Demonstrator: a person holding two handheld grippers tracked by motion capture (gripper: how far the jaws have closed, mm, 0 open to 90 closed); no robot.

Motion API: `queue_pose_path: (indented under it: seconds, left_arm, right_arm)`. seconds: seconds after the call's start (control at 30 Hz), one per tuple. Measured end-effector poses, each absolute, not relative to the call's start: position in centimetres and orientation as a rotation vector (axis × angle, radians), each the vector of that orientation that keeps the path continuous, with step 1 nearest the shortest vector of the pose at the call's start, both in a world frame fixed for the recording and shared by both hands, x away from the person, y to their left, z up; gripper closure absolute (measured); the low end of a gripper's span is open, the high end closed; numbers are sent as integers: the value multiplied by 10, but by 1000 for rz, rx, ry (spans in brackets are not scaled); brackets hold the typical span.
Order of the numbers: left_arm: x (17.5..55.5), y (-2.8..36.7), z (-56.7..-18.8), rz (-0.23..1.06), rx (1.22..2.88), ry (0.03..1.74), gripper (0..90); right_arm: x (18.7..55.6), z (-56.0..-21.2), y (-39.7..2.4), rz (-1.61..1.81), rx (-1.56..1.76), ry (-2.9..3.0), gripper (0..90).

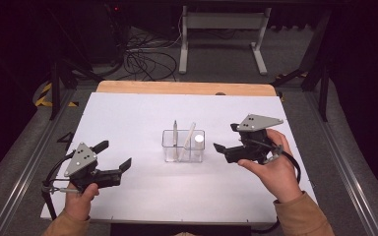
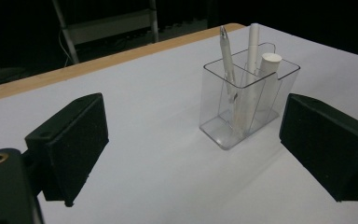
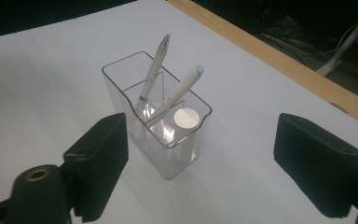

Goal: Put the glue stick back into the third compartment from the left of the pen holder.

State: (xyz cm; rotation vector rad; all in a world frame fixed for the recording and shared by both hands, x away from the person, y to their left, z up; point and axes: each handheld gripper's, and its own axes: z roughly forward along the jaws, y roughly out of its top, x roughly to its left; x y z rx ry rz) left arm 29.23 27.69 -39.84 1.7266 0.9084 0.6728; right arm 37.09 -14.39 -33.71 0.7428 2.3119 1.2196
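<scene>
both grippers stood open and empty. left gripper (image 1: 114, 155) hovered well left of the holder (image 1: 183, 146); right gripper (image 1: 225, 137) sat just right of it. holder stood mid-table (image 1: 128, 118), with a pen (image 1: 175, 133), a marker (image 1: 189, 135) and a white cylinder (image 1: 199, 142) inside.

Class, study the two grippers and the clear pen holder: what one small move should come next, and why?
Probably the right gripper should ease a little further from the clear holder. Its jaws are open with nothing between them, and the pen, the marker and the short white cylinder all sit inside the holder. The left gripper is open too, off to the side.
</scene>
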Motion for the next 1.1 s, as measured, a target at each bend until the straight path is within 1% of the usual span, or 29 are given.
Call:
queue_pose_path:
  seconds: [0.33,0.57,0.87,1.1]
  left_arm:
    - [290,281,-405,685,1732,914,80]
    - [287,282,-411,696,1741,917,81]
    - [283,285,-415,718,1738,901,81]
    - [281,286,-416,715,1743,898,81]
  right_arm:
    - [356,-358,-170,1351,672,2210,176]
    - [347,-377,-185,1352,651,2193,176]
    - [339,-396,-195,1404,641,2159,176]
    - [338,-417,-204,1435,700,2158,176]
